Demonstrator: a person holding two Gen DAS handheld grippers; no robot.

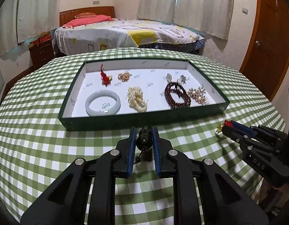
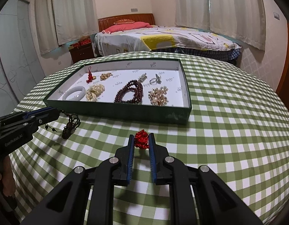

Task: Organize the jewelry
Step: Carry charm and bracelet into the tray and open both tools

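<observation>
The green-walled, white-lined tray [image 1: 224, 106] holds one pale jade bangle [image 1: 102, 103] and two pearl clusters. The left gripper [image 1: 144, 131] clenches a black beaded cord bracelet [image 1: 143, 139]; the right gripper [image 2: 142, 137] clenches a red knotted charm [image 2: 141, 140].

Right gripper [image 2: 141, 141] clamped on red knotted charm [image 2: 141, 140]. Green tray [image 2: 125, 112] at twelve o'clock. Left gripper [image 2: 57, 111] at nine o'clock, pinching dark beaded cord [image 2: 69, 126].

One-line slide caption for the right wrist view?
Right gripper shut on a red knot charm before the jewelry tray.

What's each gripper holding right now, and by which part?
Left gripper pinches a dark beaded bracelet by its large beads. Right gripper clamps a red knotted charm by its knot.
</observation>
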